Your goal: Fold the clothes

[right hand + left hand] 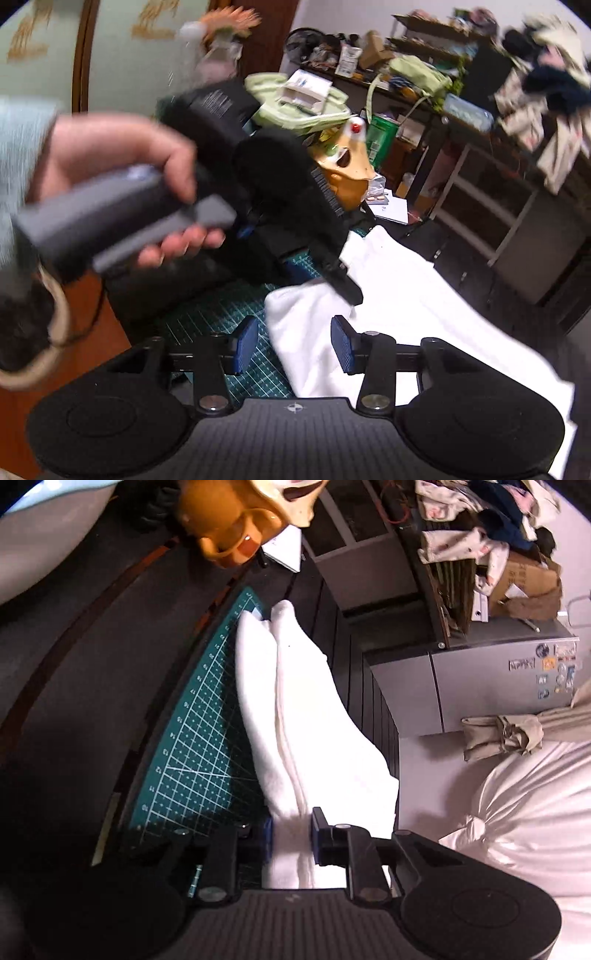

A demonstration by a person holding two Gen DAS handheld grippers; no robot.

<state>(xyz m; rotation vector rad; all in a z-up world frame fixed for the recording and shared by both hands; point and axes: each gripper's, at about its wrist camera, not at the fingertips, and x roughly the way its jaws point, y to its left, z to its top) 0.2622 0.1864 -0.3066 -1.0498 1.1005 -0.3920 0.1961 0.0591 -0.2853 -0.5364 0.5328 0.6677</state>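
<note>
Your left gripper (291, 834) is clenched on a bunched fold of the white cloth (295, 716), which lies along the green mat (199, 738) at the table edge. Your right gripper (293, 345) stands released, its pads straddling the cloth's near corner without pressing.

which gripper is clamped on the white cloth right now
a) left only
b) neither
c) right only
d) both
a, in the left wrist view the left gripper has its pads pressed on a bunched fold of the white cloth, while in the right wrist view the right gripper stands with its pads apart, a corner of the cloth lying loose between them.
</note>
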